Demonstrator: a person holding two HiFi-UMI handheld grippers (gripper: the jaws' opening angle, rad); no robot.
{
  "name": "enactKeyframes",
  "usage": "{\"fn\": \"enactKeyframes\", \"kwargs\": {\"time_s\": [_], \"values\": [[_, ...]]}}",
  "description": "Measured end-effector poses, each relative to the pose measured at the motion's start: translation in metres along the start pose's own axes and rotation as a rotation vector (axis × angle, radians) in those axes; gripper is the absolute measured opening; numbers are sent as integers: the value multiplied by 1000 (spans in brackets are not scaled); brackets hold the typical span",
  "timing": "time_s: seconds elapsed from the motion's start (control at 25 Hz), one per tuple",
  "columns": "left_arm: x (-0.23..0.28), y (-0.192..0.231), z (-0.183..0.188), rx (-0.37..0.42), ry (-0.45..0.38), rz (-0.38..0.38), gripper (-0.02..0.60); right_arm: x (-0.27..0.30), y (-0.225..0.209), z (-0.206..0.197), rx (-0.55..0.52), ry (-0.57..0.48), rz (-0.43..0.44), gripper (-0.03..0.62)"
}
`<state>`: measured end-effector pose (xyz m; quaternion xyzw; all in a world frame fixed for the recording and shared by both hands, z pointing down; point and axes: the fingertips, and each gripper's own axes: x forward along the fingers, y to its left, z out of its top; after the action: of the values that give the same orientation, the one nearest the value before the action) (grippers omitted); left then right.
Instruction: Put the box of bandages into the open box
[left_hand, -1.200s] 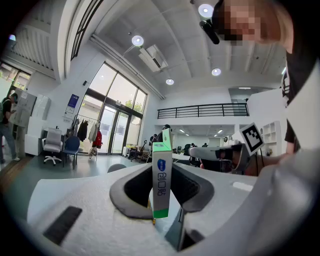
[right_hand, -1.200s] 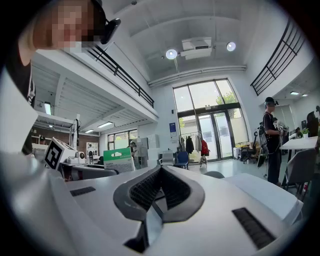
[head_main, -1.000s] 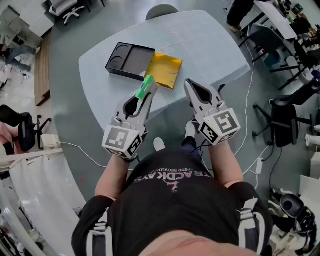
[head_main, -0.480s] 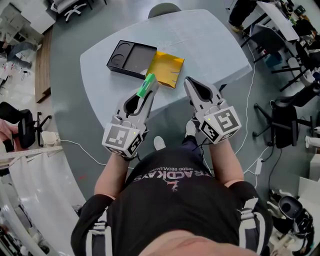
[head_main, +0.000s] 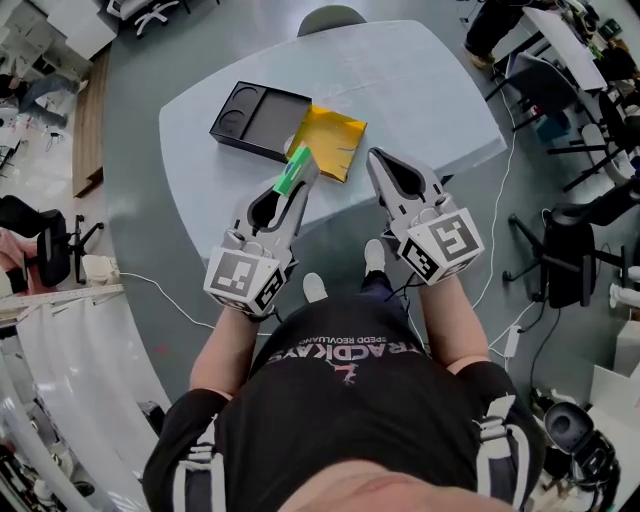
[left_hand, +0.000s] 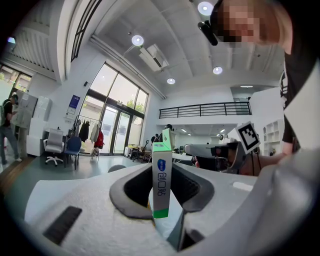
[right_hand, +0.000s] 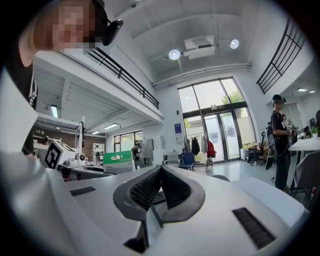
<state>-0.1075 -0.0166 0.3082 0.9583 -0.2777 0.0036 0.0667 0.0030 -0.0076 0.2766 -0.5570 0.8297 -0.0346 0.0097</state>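
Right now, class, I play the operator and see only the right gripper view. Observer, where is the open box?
Observer: The black open box lies on the table, ahead of the left gripper.
Operator: Is anything held over there?
Observer: Yes, the left gripper is shut on the box of bandages.
Operator: What lies beside the open box?
Observer: A yellow panel adjoins its right side in the head view.
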Motion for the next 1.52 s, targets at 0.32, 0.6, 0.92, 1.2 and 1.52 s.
{"fn": "enactKeyframes", "kwargs": {"time_s": [0.32, 0.6, 0.92, 1.2, 1.52], "values": [[28, -9, 3, -7, 0, 55, 103, 6, -33, 6, 4, 3, 59, 11], [50, -16, 6, 6, -9, 104, 103, 13, -59, 10, 6, 1, 119, 11], [69, -15, 9, 14, -18, 188, 103, 27, -82, 15, 8, -5, 198, 11], [92, -9, 7, -34, -28, 242, 103, 41, -105, 13, 20, 5, 256, 11], [112, -7, 2, -105, -44, 317, 103, 48, -127, 8, 29, 25, 330, 11]]}}
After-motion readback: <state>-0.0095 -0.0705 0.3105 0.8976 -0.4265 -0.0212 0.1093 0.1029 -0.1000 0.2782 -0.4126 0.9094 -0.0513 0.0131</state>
